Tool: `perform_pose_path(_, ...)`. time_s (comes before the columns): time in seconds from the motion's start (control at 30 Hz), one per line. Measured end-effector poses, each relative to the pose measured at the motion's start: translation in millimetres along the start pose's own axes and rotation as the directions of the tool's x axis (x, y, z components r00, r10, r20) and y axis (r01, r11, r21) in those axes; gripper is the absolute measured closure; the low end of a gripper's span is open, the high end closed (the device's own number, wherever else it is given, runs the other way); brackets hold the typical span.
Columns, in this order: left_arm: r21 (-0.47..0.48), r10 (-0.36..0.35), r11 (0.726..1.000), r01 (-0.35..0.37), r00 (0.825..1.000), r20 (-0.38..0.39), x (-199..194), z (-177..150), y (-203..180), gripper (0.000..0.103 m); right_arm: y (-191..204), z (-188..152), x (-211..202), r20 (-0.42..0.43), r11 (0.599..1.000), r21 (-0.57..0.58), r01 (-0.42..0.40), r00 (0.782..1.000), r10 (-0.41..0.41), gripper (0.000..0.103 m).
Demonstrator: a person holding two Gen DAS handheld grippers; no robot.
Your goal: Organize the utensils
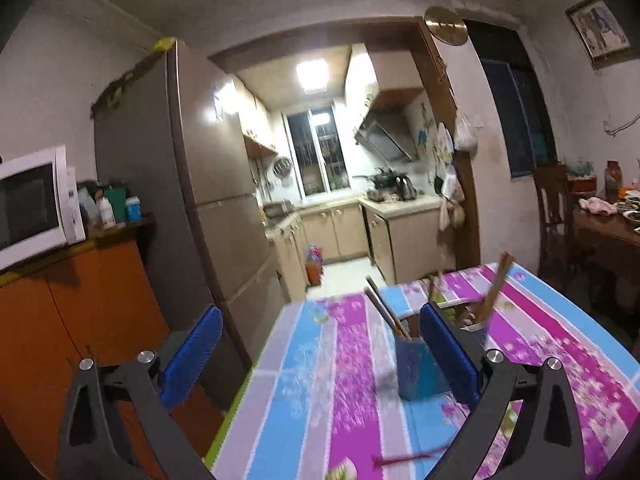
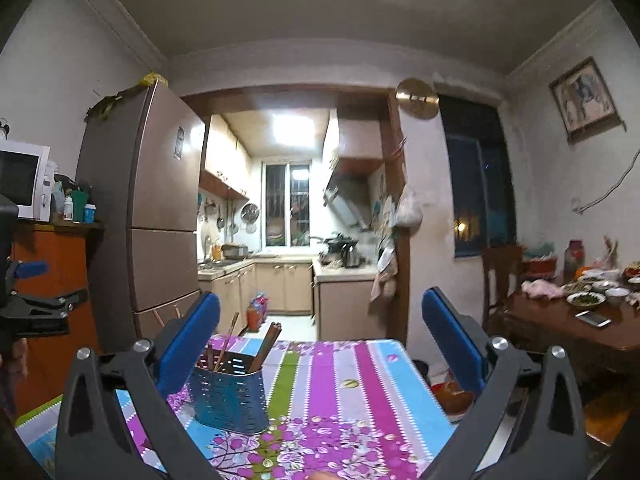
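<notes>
Both grippers, left [image 1: 322,354] and right [image 2: 320,338], hang wide open and empty. The caddy [image 2: 228,394] sits at the right's seven o'clock, chopsticks [image 2: 269,343] upright inside (presumably sorted).

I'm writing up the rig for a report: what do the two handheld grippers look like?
Both look alike. The left gripper and right gripper each have two flat, rectangular blue finger pads mounted on black angular linkage arms with triangular cut-outs, joined by round silver bolts. No cables, markings or sleeves are visible.
</notes>
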State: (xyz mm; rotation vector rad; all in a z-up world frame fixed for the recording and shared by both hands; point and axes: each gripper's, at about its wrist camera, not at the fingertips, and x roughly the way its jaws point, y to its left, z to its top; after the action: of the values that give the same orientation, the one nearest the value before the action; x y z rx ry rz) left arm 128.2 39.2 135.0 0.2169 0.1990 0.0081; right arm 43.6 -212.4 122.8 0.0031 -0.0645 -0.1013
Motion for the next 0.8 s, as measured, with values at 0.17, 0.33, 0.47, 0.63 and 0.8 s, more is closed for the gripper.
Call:
perform_pose_path(0.17, -0.06, -0.006, 0.998, 0.007, 1.0, 0.015, -26.4, -15.5, 6.2, 0.005, 0.7, 0.8, -30.1, 0.018, 0.999, 0.034, 0.003, 1.0, -0.003, 0.005)
perform_pose_path(0.33, -0.05, -0.037, 0.998, 0.036, 0.999, -0.009, -39.9, -40.0, -1.9, 0.005, 14.2, -13.6, -51.1, 0.001, 0.998, -0.025, 0.063, 0.998, -0.063, 0.005)
perform_pose_path(0.47, -0.076, -0.062, 0.995, 0.057, 0.996, -0.062, -45.9, -68.7, -10.6, 0.005, 24.2, -37.0, -57.9, -0.063, 0.994, -0.058, 0.088, 0.994, -0.091, 0.005)
perform_pose_path(0.63, -0.088, -0.016, 0.996, 0.008, 0.995, -0.098, -49.8, -98.2, -21.5, 0.005, 35.5, -67.0, -56.5, -0.154, 0.995, -0.047, 0.084, 0.984, -0.091, 0.005)
perform_pose_path(0.8, -0.044, 0.01, 0.999, -0.015, 0.994, -0.107, -51.6, -110.5, -30.0, 0.005, 44.6, -76.8, -58.2, -0.19, 0.995, -0.069, 0.071, 0.978, -0.083, 0.005)
